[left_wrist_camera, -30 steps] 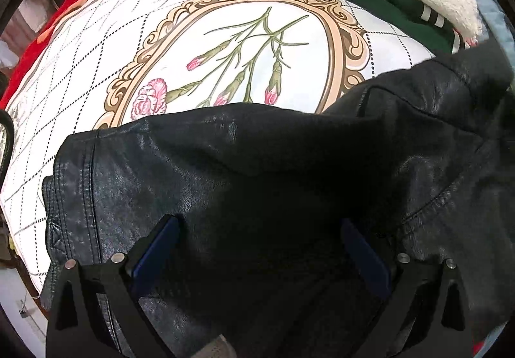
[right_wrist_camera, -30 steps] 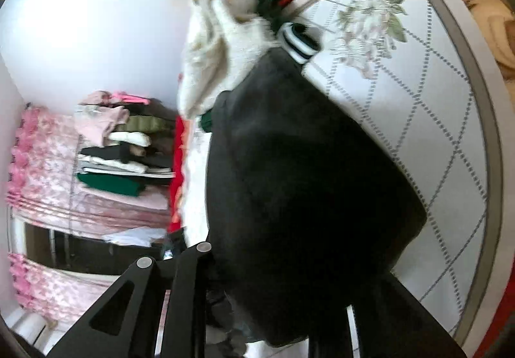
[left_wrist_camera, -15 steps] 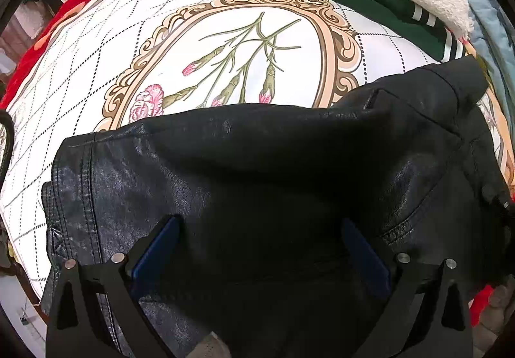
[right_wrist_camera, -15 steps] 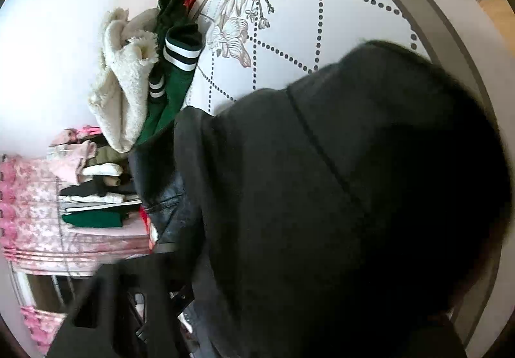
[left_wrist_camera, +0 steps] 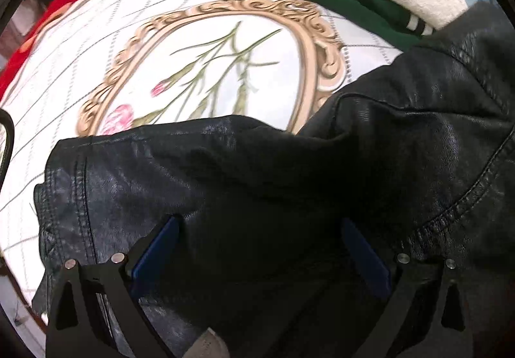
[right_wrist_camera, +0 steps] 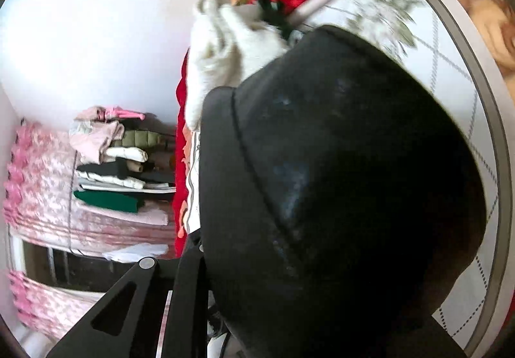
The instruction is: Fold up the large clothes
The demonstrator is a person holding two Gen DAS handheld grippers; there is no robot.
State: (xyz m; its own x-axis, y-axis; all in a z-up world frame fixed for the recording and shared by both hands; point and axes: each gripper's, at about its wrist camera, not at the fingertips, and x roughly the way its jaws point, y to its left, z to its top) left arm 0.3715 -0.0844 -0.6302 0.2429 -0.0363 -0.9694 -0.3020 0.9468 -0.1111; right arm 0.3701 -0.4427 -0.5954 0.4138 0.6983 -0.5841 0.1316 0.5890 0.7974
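The left gripper point(left_wrist_camera: 257, 242) stands wide over the black leather jacket point(left_wrist_camera: 289, 184) lying on the quilt point(left_wrist_camera: 80, 45) from 6 toward 3 o'clock, while the right gripper's point(right_wrist_camera: 257, 309) spread cannot be told behind the jacket's bulk.

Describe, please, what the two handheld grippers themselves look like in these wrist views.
The left gripper has black angular fingers with triangular cut-outs, silver round rivets and blue pads. The right gripper shows the same black frame with a cut-out and a silver rivet; its far side is hidden.
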